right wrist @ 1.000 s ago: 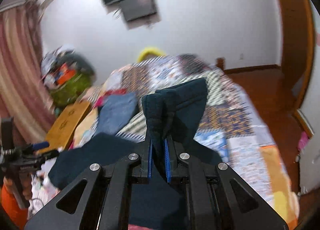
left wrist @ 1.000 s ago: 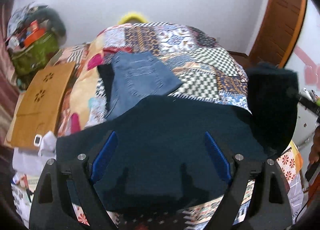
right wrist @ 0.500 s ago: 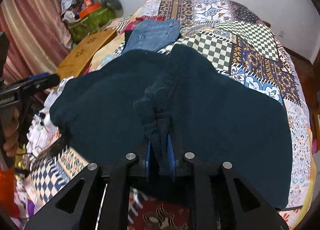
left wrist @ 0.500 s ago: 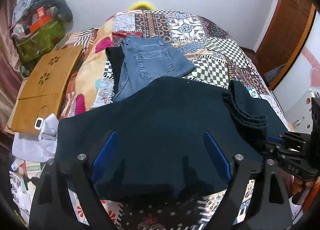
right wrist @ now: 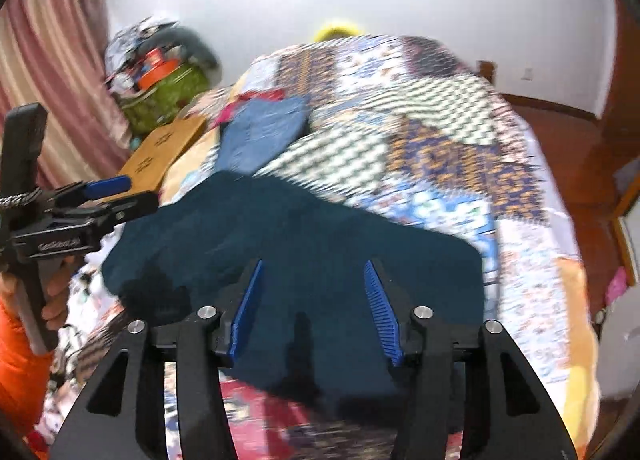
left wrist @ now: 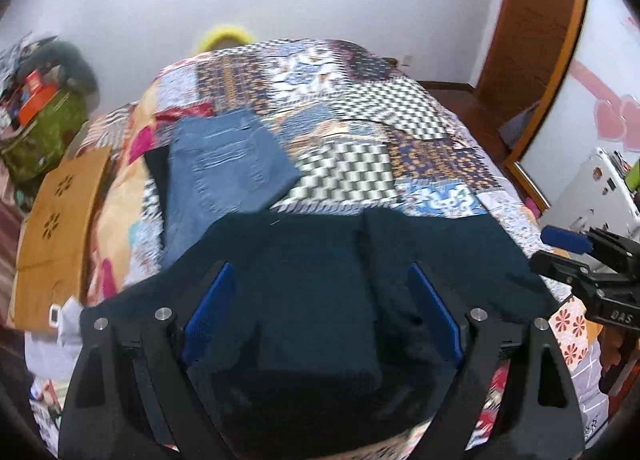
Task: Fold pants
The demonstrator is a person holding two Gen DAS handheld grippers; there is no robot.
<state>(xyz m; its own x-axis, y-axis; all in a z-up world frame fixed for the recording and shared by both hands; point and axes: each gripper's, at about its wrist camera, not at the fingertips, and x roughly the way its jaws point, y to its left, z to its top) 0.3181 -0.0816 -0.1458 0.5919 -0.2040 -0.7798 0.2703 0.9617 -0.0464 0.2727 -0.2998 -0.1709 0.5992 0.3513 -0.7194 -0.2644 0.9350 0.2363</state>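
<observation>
Between my left gripper's (left wrist: 320, 316) wide-spread fingers lay the dark teal pants (left wrist: 312, 284), flat on the patchwork quilt (left wrist: 400, 132). Folded jeans (left wrist: 224, 168) sat beyond them. My right gripper (right wrist: 316, 308) was spread too, gripping nothing, pants underneath.

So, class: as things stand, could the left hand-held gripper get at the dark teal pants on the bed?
Probably yes. The left hand-held gripper hangs open right over the dark teal pants, with nothing lying between them, and the right hand-held gripper is off to the side.
</observation>
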